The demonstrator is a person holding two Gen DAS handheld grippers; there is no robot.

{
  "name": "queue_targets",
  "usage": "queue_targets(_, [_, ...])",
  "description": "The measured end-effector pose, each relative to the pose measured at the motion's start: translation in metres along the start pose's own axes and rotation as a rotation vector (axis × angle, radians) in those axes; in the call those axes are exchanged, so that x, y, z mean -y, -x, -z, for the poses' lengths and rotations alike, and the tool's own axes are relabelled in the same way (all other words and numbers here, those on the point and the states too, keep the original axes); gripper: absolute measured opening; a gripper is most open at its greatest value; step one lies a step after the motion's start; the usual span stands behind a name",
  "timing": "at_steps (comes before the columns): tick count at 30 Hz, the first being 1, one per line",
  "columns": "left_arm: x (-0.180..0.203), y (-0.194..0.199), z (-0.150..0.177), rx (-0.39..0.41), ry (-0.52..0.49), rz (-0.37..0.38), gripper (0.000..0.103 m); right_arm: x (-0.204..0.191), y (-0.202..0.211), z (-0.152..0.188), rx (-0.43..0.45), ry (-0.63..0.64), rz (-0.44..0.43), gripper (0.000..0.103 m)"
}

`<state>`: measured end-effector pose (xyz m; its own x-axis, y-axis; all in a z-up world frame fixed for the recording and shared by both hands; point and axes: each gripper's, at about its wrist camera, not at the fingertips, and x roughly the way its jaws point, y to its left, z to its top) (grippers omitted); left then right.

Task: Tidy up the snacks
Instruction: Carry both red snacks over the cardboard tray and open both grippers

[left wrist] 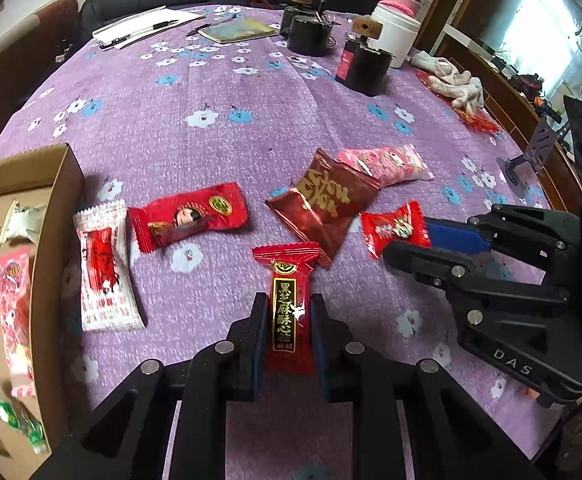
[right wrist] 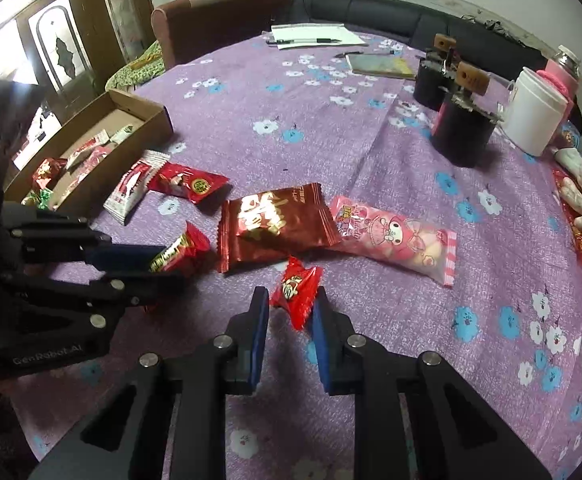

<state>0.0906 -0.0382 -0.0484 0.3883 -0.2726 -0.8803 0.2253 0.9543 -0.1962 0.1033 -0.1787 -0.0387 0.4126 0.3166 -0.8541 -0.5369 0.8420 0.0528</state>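
Your left hand-held gripper [left wrist: 287,332] pinches the sesame candy [left wrist: 289,312] across its middle, its twisted end pointing forward; it looks light, crinkly and slippery, so hold the firm filled body, not the frill. Your right hand-held gripper [right wrist: 289,312] sits spread around the small red candy [right wrist: 297,294] on the counter [right wrist: 371,160], pads not yet pressing. The cardboard box [left wrist: 65,208], ahead-left of your left gripper, holds several wrapped sweets.

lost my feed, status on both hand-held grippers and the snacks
Left hand-held gripper shut on black-sesame candy. Right hand-held gripper open around small red candy. Box left; path clear.
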Motion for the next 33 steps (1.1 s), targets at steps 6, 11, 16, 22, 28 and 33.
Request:
queue_targets(6, [0.006,0.003,0.010,-0.006,-0.014,-0.003,0.020,-0.002,0.001,0.001,0.003,-0.012,-0.007,0.020])
queue_targets(11, [0.003,0.004,0.011,-0.015,0.003,0.011,0.020,0.003,-0.018,-0.005,-0.031,-0.041,0.003,0.029])
queue_targets(16, [0.002,0.004,0.009,-0.018,0.003,0.021,0.020,0.008,-0.027,-0.014,-0.026,-0.064,0.036,0.049])
queue_targets(22, [-0.001,0.004,0.009,-0.019,0.001,0.031,0.020,0.022,-0.026,-0.015,-0.017,-0.131,0.000,0.014])
queue_targets(28, [-0.002,0.005,0.011,-0.003,0.015,0.036,0.020,0.015,-0.007,-0.011,0.004,-0.099,0.018,0.013])
queue_targets(33, [0.002,0.009,0.017,0.006,0.021,0.042,0.020,0.011,0.010,-0.005,0.005,-0.079,0.034,0.014])
